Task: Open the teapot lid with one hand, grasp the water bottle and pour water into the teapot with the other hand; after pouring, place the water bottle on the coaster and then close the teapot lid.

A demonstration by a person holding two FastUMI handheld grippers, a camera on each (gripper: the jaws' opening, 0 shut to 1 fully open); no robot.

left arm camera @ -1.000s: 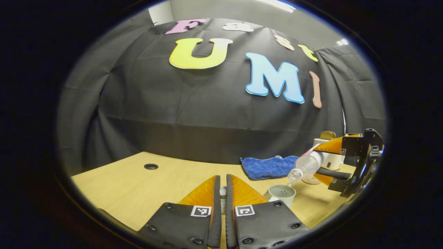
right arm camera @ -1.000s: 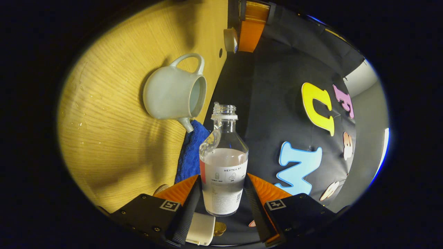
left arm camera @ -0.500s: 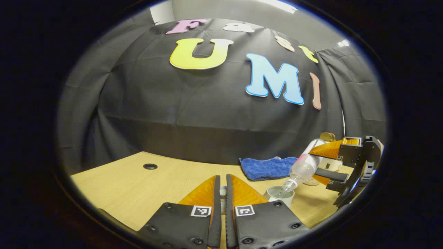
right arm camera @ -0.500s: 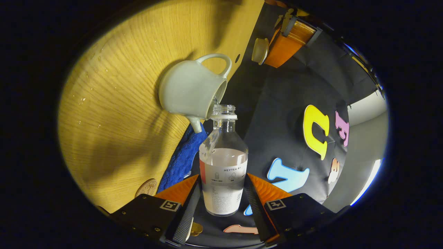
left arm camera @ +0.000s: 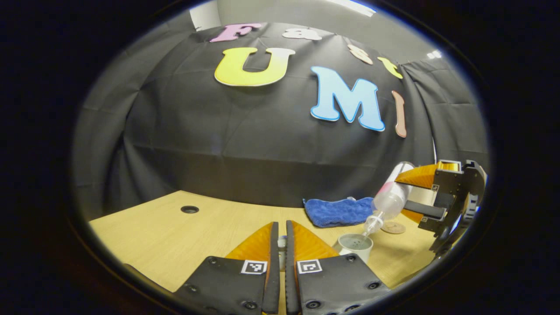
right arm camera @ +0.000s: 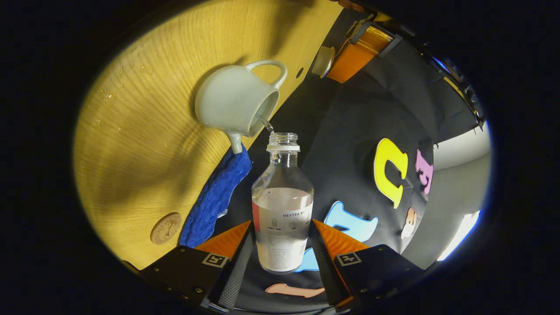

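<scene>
The pale teapot (left arm camera: 355, 245) stands open on the wooden table (left arm camera: 175, 236), just right of my left gripper (left arm camera: 281, 224). That gripper is shut on the teapot lid (right arm camera: 323, 61), held up beside the pot; the lid's knob (left arm camera: 282, 243) peeks out between its fingers. My right gripper (right arm camera: 282, 224) is shut on the clear water bottle (right arm camera: 283, 205), which is tilted neck-down over the teapot (right arm camera: 234, 103). A thin stream of water (right arm camera: 265, 124) runs from the bottle mouth into the pot. The round cork coaster (left arm camera: 392, 227) lies bare on the table beyond the pot.
A folded blue cloth (left arm camera: 339, 211) lies at the back of the table by the black wall, close to the coaster (right arm camera: 166, 227). A round cable hole (left arm camera: 189, 209) sits in the tabletop at the far left. Small water drops speckle the wood (right arm camera: 105, 94).
My right gripper has swung the bottle over the pot's opening, tipped it more steeply and lifted a little; water now runs in. The left gripper holds still with the lid.
</scene>
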